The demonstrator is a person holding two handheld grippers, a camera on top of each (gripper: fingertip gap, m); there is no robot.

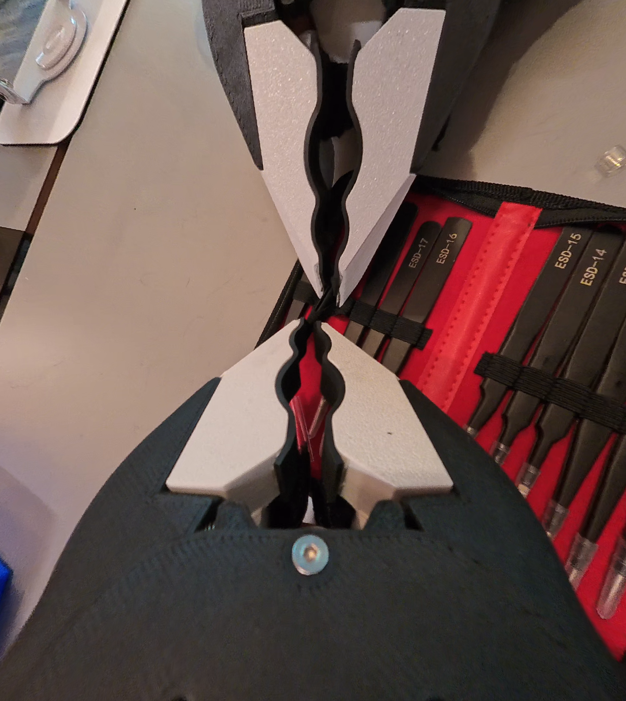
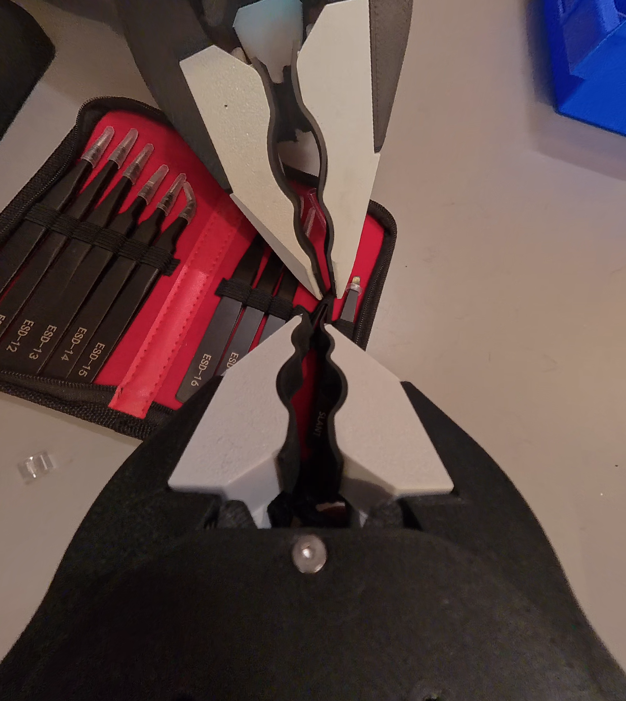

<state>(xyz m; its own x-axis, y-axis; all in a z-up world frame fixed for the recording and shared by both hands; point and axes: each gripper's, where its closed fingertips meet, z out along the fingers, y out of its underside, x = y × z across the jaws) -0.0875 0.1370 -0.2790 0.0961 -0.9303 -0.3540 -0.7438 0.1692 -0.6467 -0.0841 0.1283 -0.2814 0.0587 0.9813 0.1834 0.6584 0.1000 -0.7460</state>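
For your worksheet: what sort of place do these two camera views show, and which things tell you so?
Probably an electronics workbench or lab desk: an open red-lined case of black tweezers, a blue bin, and a monitor stand base on a pale table.

Grippers meet tip to tip over tweezer case (image 2: 57, 398), w/ no gap between them. Open tabletop (image 1: 159, 235) left of case. Blue bin (image 2: 607, 76) and monitor base (image 1: 53, 87) stand well apart at edges; small clear cap (image 1: 613, 161) loose nearby.

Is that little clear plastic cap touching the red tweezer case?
Apart. The right wrist view shows the clear cap on bare table, a plain gap from the case.
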